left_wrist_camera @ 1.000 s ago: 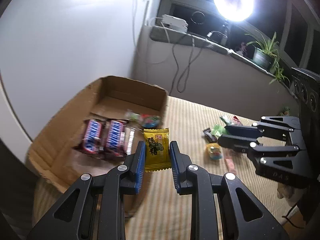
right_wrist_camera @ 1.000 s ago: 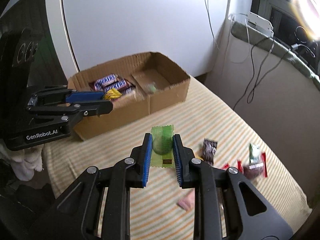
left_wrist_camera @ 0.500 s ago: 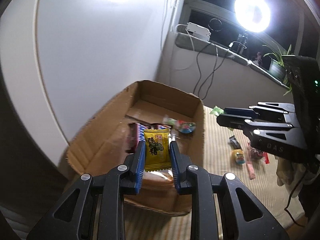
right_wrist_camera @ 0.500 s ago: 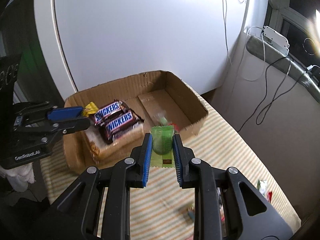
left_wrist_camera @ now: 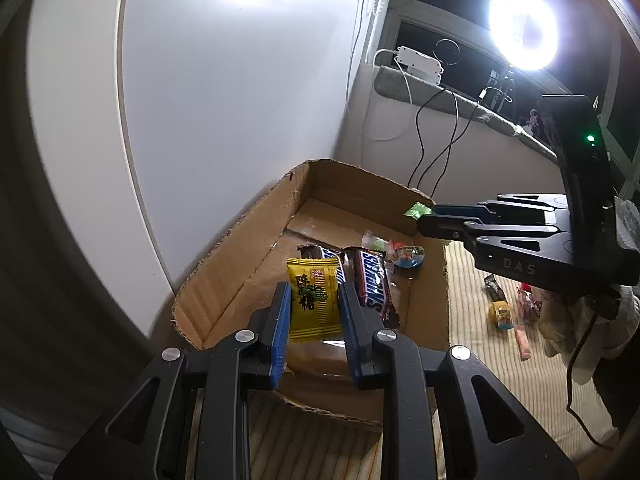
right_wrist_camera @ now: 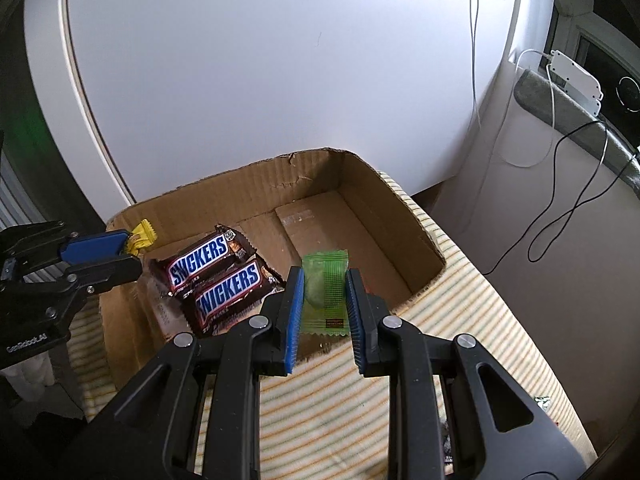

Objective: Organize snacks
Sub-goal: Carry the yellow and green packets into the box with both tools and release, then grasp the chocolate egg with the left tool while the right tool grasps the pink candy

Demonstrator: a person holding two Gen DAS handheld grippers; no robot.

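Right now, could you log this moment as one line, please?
left gripper: holds yellow packet | right gripper: holds green packet | both over box

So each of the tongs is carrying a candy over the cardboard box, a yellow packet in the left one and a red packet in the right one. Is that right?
Nearly. The left tongs do grip a yellow packet above the cardboard box, but the packet in the right tongs is green, not red. The right wrist view shows it plainly.

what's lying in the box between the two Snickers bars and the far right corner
A few small wrapped candies, one with a blue wrapper, lie there just past the Snickers bars. The left wrist view shows it; the rest of the cardboard box floor is bare.
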